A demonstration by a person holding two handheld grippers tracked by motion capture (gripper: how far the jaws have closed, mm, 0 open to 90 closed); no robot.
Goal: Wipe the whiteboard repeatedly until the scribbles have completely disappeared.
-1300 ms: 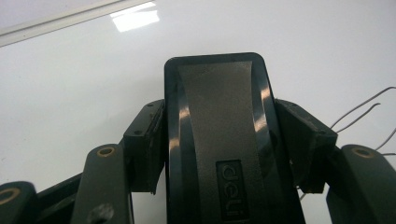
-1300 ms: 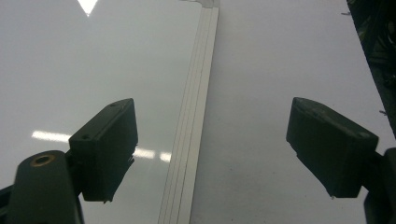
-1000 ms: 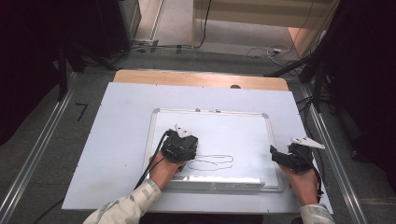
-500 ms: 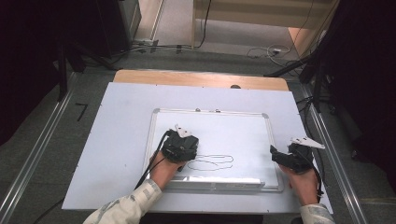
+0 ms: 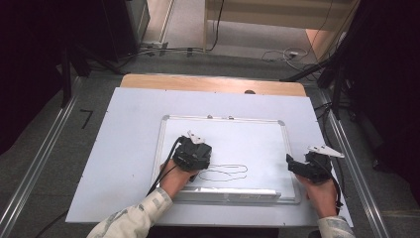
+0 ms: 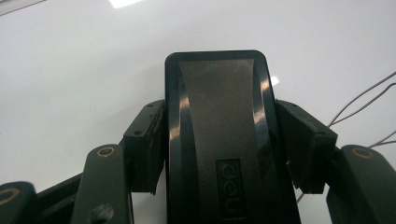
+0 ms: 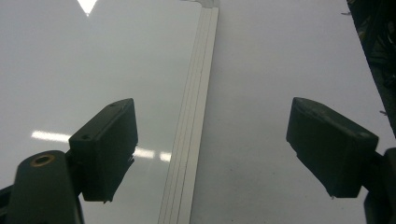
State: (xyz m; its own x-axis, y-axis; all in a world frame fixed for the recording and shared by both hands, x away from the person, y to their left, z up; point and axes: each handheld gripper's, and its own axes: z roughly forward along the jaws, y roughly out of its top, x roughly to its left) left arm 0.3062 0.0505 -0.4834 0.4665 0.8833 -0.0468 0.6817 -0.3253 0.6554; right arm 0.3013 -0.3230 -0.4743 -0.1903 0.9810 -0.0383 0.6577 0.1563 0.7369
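Two hand-held grippers worked at a whiteboard (image 5: 257,136) on a pale table (image 5: 124,148), grey floor and dark stands around.

The left gripper (image 6: 219,140) was clamped on a black eraser (image 6: 219,126) lying flat on the board, by thin looping pen lines (image 5: 223,172). The right gripper (image 7: 210,144) gaped wide, holding nothing, straddling the board's right frame (image 7: 191,140). The eraser's lower end was cut off in the left gripper view.

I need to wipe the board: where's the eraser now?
The eraser sits clamped in the left gripper, on the whiteboard, left of the drawn loops.
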